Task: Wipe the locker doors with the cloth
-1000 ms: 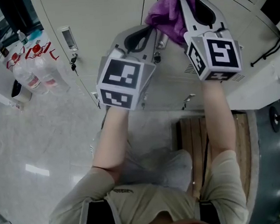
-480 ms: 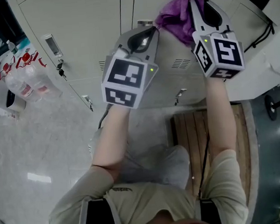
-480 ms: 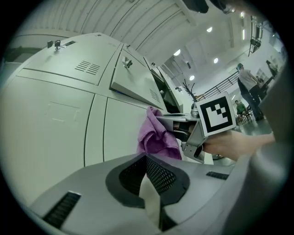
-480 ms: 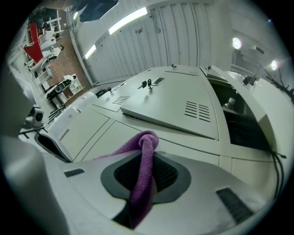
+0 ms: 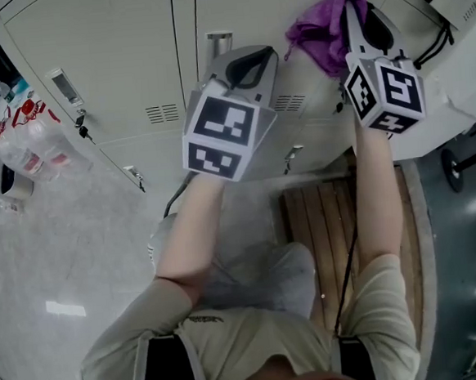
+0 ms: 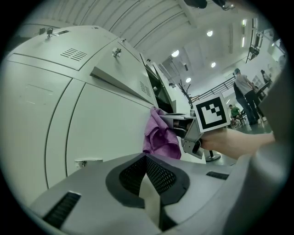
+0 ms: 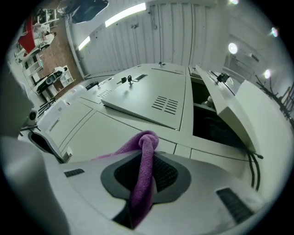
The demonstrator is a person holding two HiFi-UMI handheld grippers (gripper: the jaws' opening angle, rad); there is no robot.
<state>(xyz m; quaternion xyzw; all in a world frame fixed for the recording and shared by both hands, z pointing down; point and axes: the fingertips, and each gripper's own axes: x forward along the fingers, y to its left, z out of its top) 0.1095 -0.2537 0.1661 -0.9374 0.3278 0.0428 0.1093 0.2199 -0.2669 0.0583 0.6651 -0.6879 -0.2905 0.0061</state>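
- Leftmost in the head view, a few clear water bottles with red labels stand on the pale floor, close to the lockers.
- Next come the locker doors: pale grey metal with small vent slots, and a key hanging from one lock.
- My left gripper is held up in front of those doors. Its jaws are clenched together with nothing between them, and in the left gripper view the dark ribbed pads meet in a closed V.
- To its right is the cloth. It is purple and soft with a towel-like nap, bunched into loose folds rather than spread flat.
- From the left gripper view the cloth hangs as a crumpled wad right at a door's face. I cannot tell whether it actually touches the metal.
- My right gripper has its jaws grasping the cloth. In the right gripper view the cloth runs as a twisted rope down the gap between the jaws and loops over at the tips.
- Beyond those tips, one locker door stands open on a dark compartment.
- Under my right arm, a slatted wooden board lies on the floor.
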